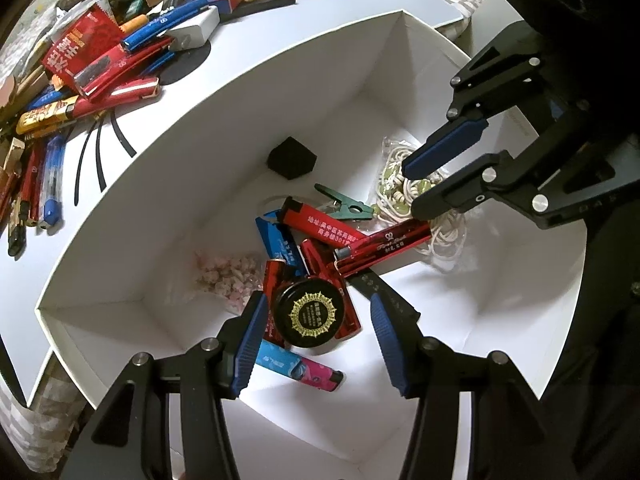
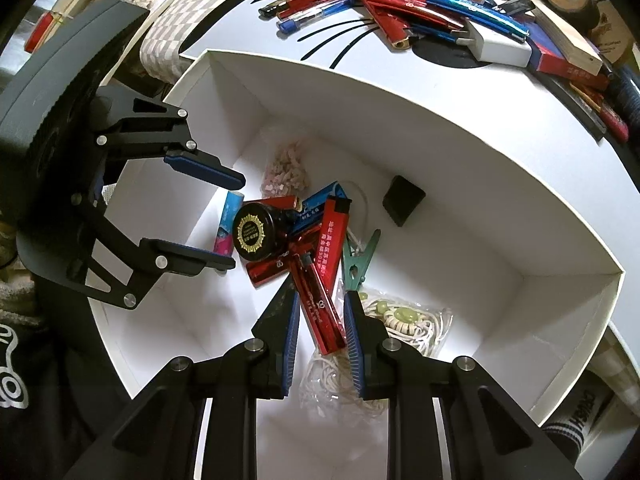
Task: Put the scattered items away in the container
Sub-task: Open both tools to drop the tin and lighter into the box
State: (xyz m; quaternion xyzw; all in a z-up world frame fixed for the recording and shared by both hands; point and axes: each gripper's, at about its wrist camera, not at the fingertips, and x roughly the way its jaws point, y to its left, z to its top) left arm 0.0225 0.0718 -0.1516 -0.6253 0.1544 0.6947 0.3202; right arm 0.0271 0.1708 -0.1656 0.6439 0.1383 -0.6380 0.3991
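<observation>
A white box (image 1: 240, 128) (image 2: 440, 140) holds several lighters, a green clip (image 1: 348, 208) (image 2: 358, 260), a black cube (image 1: 292, 158) and a bag of beads and cord (image 1: 444, 236) (image 2: 404, 320). A black round tin (image 1: 310, 316) (image 2: 256, 232) rests on the lighters. My left gripper (image 1: 318, 298) (image 2: 237, 221) hangs open just over the tin, its pads apart from it. My right gripper (image 1: 412, 188) (image 2: 322, 294) hovers over a red lighter (image 1: 384, 244) (image 2: 322, 312) lying in the box. Its jaws stand close together and pinch nothing.
A heap of lighters, pens and packets (image 1: 100, 64) (image 2: 420, 0) lies on the white mat beyond the box's far wall. A white charger (image 1: 192, 28) (image 2: 500, 50) sits among them. A bag of pink beads (image 1: 228, 276) (image 2: 284, 172) lies in the box's corner.
</observation>
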